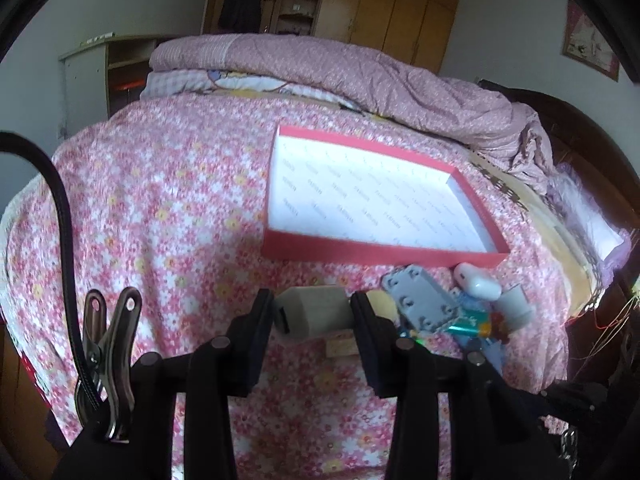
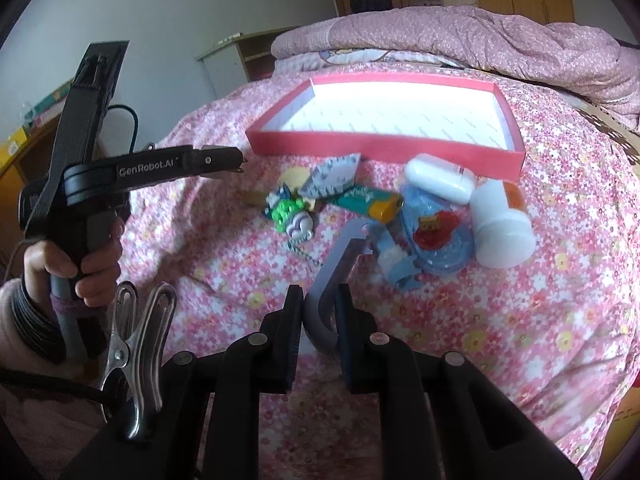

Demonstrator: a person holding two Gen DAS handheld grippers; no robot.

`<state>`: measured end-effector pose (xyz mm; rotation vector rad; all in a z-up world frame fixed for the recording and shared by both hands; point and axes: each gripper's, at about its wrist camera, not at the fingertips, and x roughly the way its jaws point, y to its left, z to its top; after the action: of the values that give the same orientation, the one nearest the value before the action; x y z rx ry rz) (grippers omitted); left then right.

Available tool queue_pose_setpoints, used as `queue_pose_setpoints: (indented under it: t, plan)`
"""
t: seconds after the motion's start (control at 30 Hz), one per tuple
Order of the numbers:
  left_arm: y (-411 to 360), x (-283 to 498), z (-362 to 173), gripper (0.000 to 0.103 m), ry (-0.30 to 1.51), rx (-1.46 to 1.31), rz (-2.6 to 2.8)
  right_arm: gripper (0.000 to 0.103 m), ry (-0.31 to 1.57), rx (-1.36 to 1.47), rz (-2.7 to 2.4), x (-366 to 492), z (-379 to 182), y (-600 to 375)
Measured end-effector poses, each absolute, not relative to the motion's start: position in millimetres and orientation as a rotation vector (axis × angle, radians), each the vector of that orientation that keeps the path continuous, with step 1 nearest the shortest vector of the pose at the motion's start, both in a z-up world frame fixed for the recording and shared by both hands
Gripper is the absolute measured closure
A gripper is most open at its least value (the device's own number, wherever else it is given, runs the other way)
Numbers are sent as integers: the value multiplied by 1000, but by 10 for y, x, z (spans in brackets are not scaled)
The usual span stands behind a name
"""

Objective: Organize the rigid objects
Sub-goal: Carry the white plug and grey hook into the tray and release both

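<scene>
Spread across a bed, a pink flowered sheet (image 2: 520, 320) carries a shallow red cardboard tray with a white printed lining (image 1: 384, 254), empty and just beyond a heap of small objects, presumably the place they belong. The left gripper (image 1: 312, 312) is clamped on a pale grey blocky plastic piece (image 1: 310, 312), raised off the sheet and aimed toward the tray. The right gripper (image 2: 318, 312) pinches a curved grey plastic hook (image 2: 340, 256) between nearly closed jaws. A white capsule-shaped case (image 2: 438, 178) and a white round-capped bottle (image 2: 502, 228) lie against the tray's near wall, crowding that edge; a green toy figure (image 2: 286, 210) sits just beside the pile.
</scene>
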<state>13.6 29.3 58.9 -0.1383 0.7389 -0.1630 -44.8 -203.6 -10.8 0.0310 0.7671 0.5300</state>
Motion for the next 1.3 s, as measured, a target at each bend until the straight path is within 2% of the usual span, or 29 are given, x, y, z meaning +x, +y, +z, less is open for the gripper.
queue_pose_setpoints:
  t: [0.67,1.03,1.3]
  plan:
    - [-36,688,988,61,662,-28,-182,86,663,-6,416,406,641,-2384]
    - [-132,1220,739,61,763,-37,-146,86,760,-9,324,1030,388,-2461]
    - [-122,1303,522,61,820,-44,-136,86,794,-6,316,1114,251,-2478]
